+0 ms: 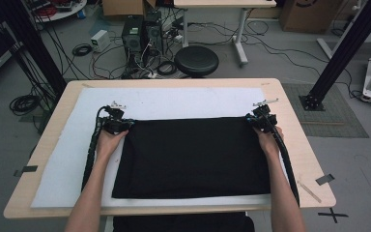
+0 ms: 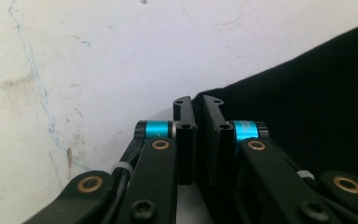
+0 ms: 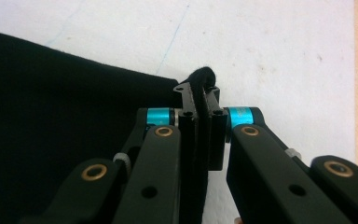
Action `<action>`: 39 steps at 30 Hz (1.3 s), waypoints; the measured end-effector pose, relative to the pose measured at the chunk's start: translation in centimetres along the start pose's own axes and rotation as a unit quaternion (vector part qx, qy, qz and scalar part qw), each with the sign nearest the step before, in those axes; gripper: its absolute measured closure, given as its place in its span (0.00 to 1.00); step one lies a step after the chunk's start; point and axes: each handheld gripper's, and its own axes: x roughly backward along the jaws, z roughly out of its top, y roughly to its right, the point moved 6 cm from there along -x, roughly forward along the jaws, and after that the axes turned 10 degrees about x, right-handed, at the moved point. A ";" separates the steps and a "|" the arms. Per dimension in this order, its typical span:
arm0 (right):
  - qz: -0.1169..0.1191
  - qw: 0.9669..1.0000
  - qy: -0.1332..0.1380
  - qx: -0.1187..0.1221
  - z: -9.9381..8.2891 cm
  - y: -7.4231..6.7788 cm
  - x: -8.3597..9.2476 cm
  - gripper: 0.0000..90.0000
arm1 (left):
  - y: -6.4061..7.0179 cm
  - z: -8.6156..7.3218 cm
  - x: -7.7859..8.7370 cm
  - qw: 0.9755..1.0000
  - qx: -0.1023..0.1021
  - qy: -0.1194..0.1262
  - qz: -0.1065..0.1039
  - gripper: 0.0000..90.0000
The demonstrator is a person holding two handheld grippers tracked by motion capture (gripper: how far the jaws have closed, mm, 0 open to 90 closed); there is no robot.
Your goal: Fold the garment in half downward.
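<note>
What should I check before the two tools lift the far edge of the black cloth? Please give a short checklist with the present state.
1. Right tool shut on the corner of the black cloth: ok, a tuft of fabric sticks out between the jaws.
2. Left tool shut on the other far corner: ok, the jaws are closed at the cloth's edge, though how much fabric is caught cannot be told.
3. Both tools level on the far edge: ok in the high view.
4. Cloth flat, without big folds: ok.
5. Cloth fully on the white mat: cannot tell, dark fabric shows below the table edge.
</note>
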 end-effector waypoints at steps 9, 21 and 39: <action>0.005 1.000 0.007 -0.020 -1.0 -0.1 2.0 0.50 | 1.9 -1.6 3.5 0.999 -0.028 0.024 0.002 0.63; 0.071 0.994 0.080 0.021 -7.6 -6.8 11.3 0.44 | 8.0 -9.2 12.7 0.989 -0.074 0.051 -0.118 0.55; 0.121 0.990 0.076 0.018 -16.3 -10.4 16.4 0.66 | 10.7 -17.1 14.1 0.980 -0.090 -0.008 -0.177 0.62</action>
